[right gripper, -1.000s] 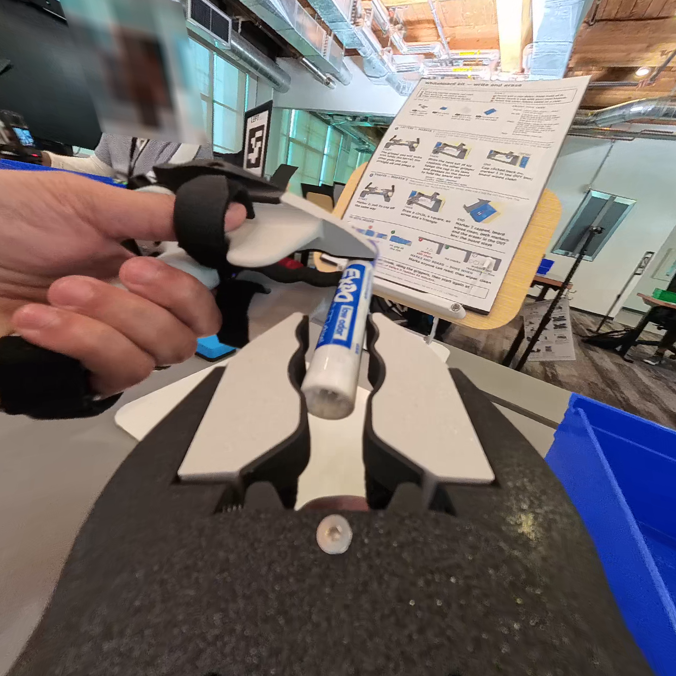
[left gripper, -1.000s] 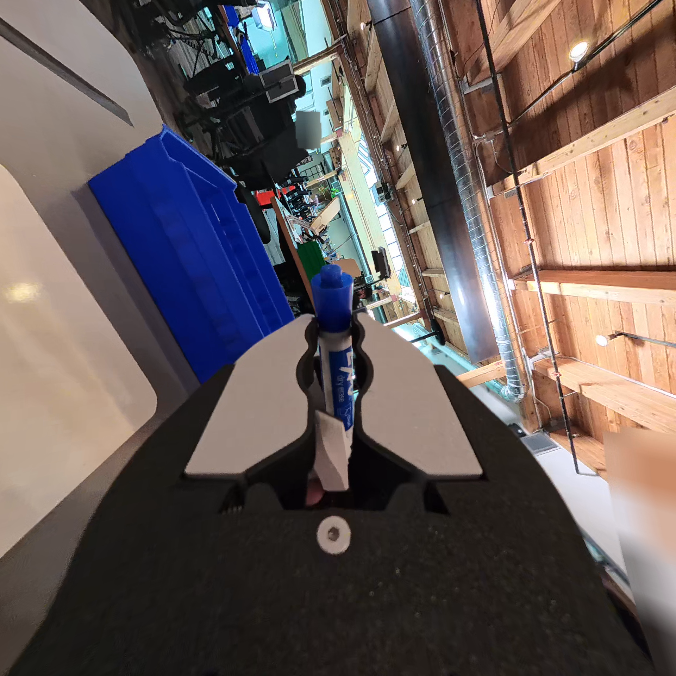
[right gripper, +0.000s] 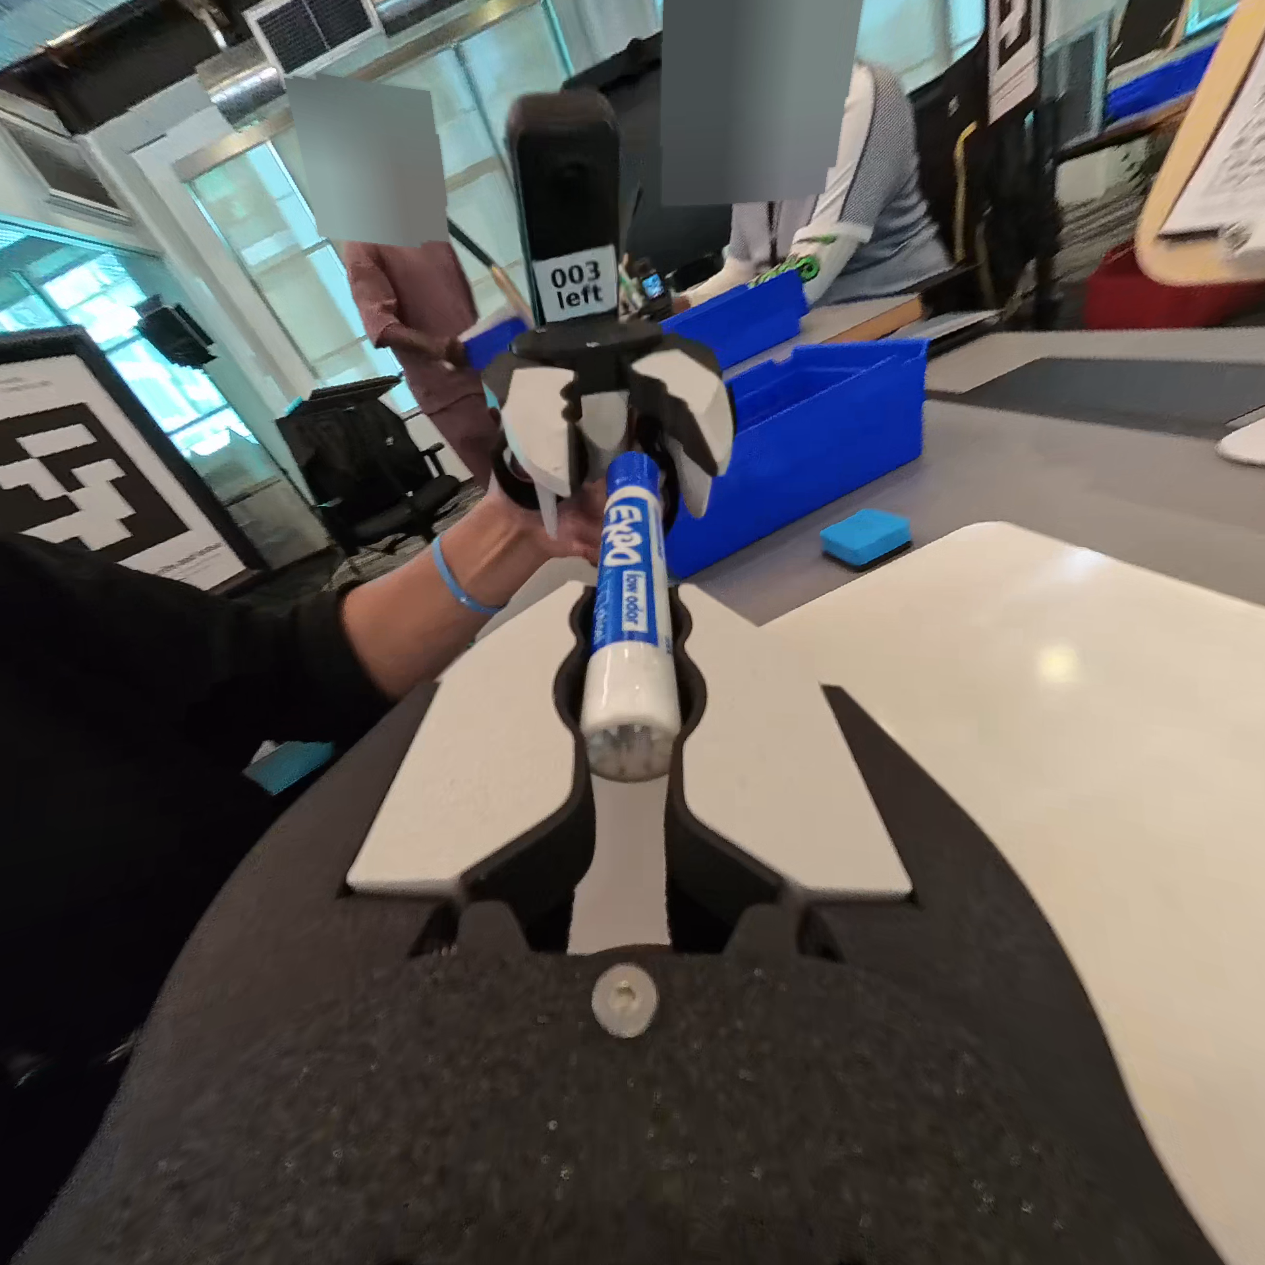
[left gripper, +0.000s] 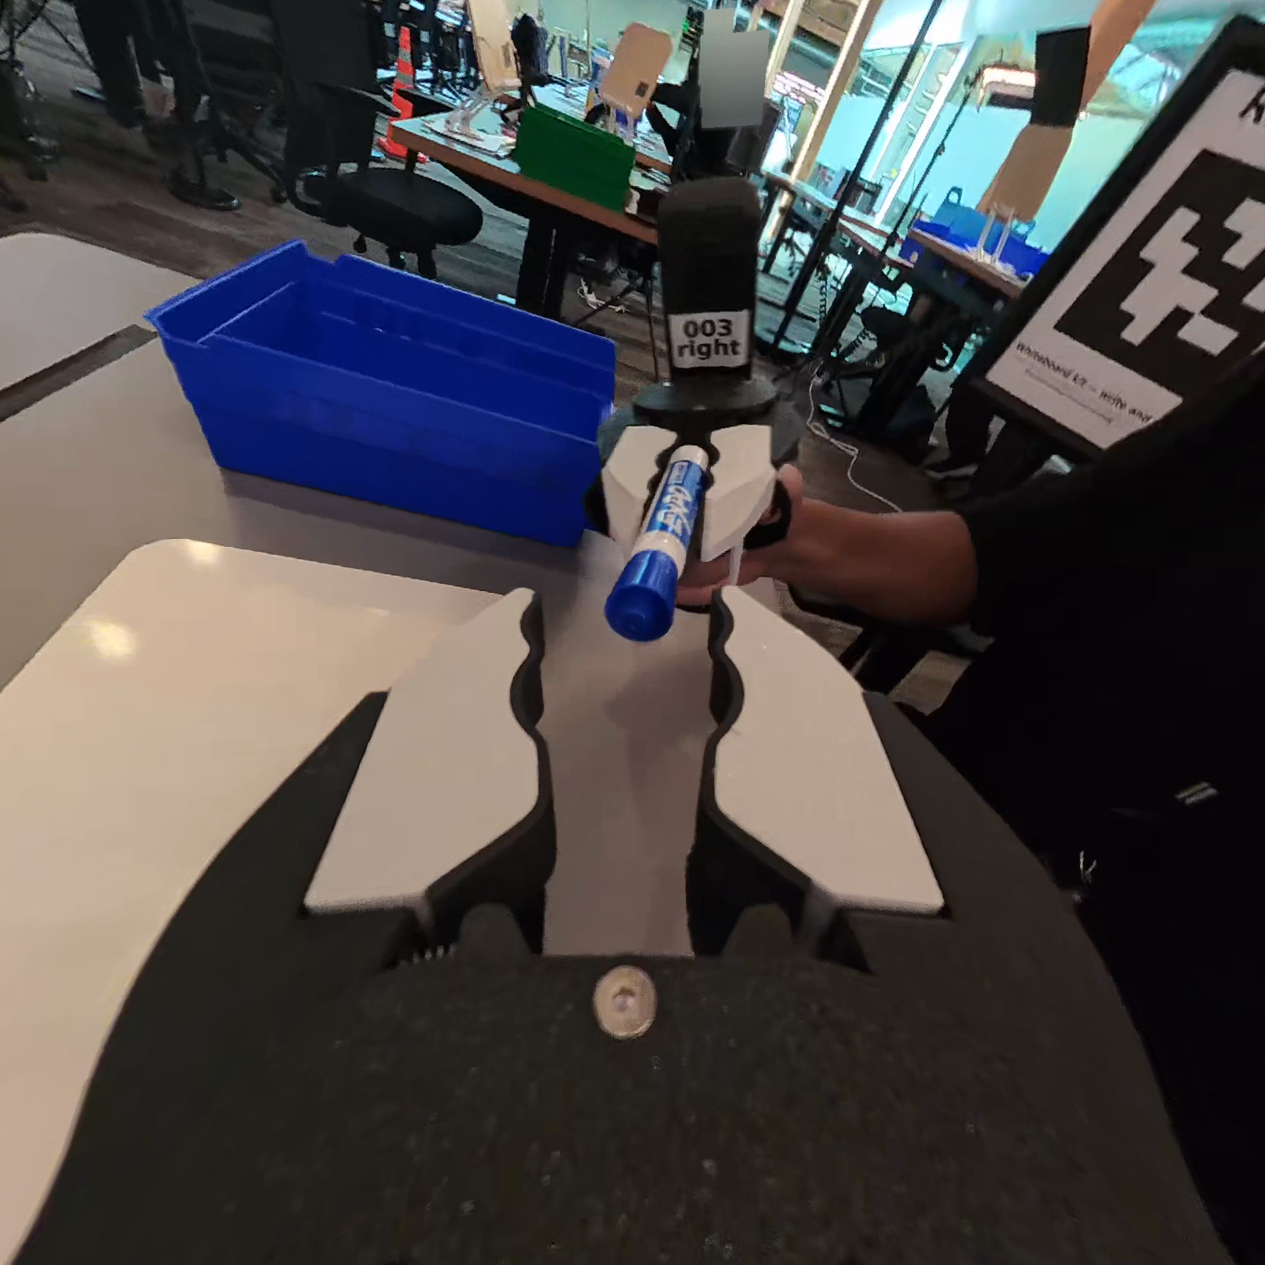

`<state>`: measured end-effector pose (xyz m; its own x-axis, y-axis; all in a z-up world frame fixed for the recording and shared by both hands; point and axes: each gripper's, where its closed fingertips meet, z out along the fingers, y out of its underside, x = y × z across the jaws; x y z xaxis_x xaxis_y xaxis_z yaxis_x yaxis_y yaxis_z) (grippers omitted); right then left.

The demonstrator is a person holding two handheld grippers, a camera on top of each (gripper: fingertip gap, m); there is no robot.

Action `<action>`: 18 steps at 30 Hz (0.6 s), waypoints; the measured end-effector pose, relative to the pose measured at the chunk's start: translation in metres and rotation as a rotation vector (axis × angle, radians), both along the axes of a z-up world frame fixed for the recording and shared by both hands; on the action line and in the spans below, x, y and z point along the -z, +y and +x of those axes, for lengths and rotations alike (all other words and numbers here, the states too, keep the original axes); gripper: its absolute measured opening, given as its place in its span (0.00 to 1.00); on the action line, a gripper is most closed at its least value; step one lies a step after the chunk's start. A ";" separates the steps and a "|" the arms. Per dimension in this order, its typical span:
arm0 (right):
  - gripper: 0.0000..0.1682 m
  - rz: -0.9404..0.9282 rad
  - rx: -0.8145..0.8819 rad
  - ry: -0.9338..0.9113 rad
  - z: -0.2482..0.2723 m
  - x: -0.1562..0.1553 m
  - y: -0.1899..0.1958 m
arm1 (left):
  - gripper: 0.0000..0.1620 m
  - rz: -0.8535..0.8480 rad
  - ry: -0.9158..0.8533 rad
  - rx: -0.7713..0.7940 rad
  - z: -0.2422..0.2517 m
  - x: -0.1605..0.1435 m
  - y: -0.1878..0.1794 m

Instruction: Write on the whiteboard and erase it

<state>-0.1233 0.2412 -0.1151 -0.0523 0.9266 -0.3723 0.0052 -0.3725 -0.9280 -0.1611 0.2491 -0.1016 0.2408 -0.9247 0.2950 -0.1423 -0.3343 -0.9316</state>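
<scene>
A blue-capped white marker point(right gripper: 630, 636) with its cap on is gripped by the barrel in my right gripper point(right gripper: 633, 609), which is shut on it. It points cap-first at my left gripper point(right gripper: 619, 472). In the left wrist view my left gripper point(left gripper: 623, 612) is open and holds nothing. The marker's cap point(left gripper: 640, 602) sits at the gap between its fingertips without being gripped. My right gripper point(left gripper: 688, 482) faces it just beyond. The white whiteboard point(right gripper: 1027, 719) lies flat on the grey table below both grippers and looks blank. A blue eraser point(right gripper: 866, 537) lies beside the board.
A blue bin point(left gripper: 383, 390) stands on the table behind the whiteboard point(left gripper: 171, 671). A black-and-white patterned sign point(left gripper: 1164, 287) stands off the table's side. A paper sheet on a wooden stand point(right gripper: 1205, 171) is at the far right. People and office chairs are in the background.
My left gripper let go of the marker, opened and swung down from pointing at the ceiling to face the right gripper. The right gripper has closed on the marker's barrel.
</scene>
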 end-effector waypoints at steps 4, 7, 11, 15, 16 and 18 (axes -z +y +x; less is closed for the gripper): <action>0.12 -0.033 -0.065 -0.015 -0.005 0.006 -0.008 | 0.24 0.073 0.063 0.051 0.008 0.007 -0.012; 0.12 -0.029 -0.081 -0.033 -0.007 0.010 -0.012 | 0.13 0.088 0.107 0.067 0.012 0.015 -0.015; 0.12 -0.039 -0.065 -0.014 -0.006 0.008 -0.008 | 0.12 0.052 0.132 0.085 0.014 0.023 -0.016; 0.12 -0.055 -0.038 0.050 -0.004 0.001 -0.004 | 0.12 0.045 0.089 0.074 0.017 0.019 -0.013; 0.12 -0.063 -0.028 0.075 -0.003 -0.001 -0.003 | 0.12 0.041 0.080 0.074 0.018 0.018 -0.013; 0.12 -0.075 -0.014 0.123 -0.002 -0.005 -0.001 | 0.12 0.040 0.056 0.068 0.019 0.015 -0.012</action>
<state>-0.1248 0.2402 -0.1099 -0.1145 0.8953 -0.4306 -0.1017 -0.4417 -0.8914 -0.1420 0.2376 -0.1162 0.1923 -0.9501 0.2458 -0.2154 -0.2852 -0.9340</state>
